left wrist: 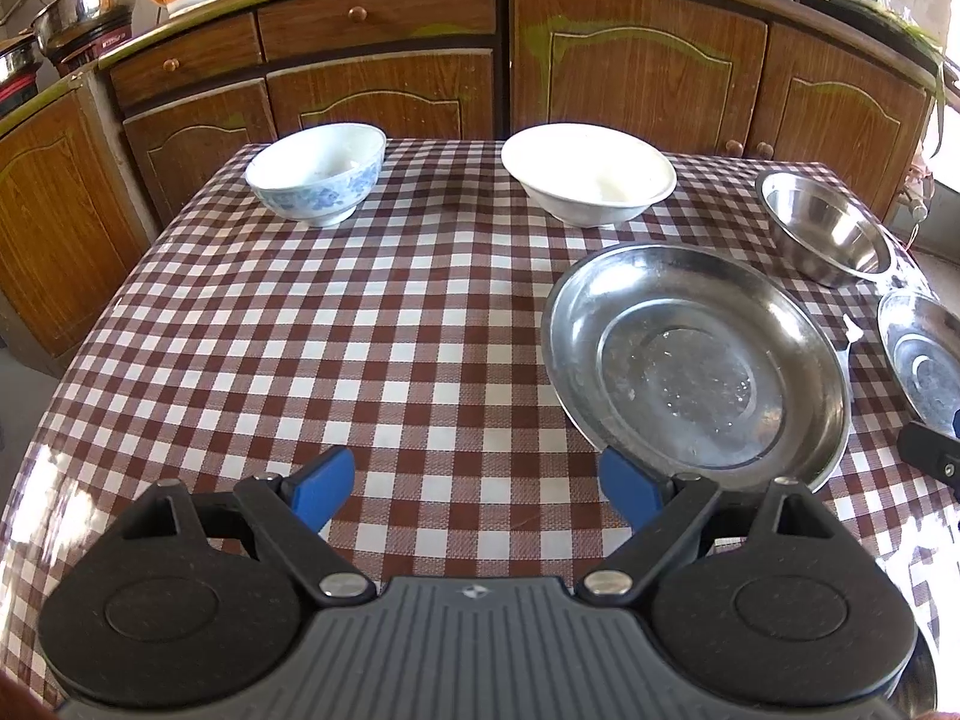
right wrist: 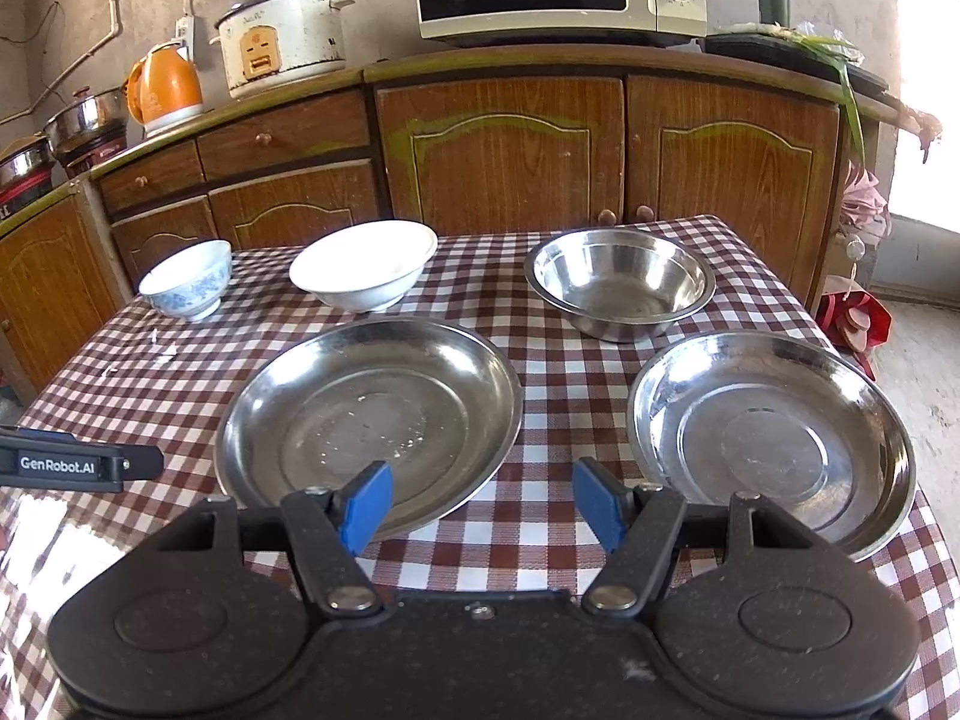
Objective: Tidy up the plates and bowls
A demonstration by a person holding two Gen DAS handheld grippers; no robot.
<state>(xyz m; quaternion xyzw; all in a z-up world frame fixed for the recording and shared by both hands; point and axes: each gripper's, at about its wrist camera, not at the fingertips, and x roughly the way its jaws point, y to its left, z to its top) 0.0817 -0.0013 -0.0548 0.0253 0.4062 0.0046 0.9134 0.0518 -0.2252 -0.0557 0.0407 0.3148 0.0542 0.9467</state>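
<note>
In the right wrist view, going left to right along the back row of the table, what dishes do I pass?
Blue-patterned bowl → white bowl → steel bowl.

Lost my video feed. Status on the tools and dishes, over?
Left tool open, empty; right tool open, empty. Two steel plates and three bowls apart, nothing stacked. Nothing in the way.
</note>
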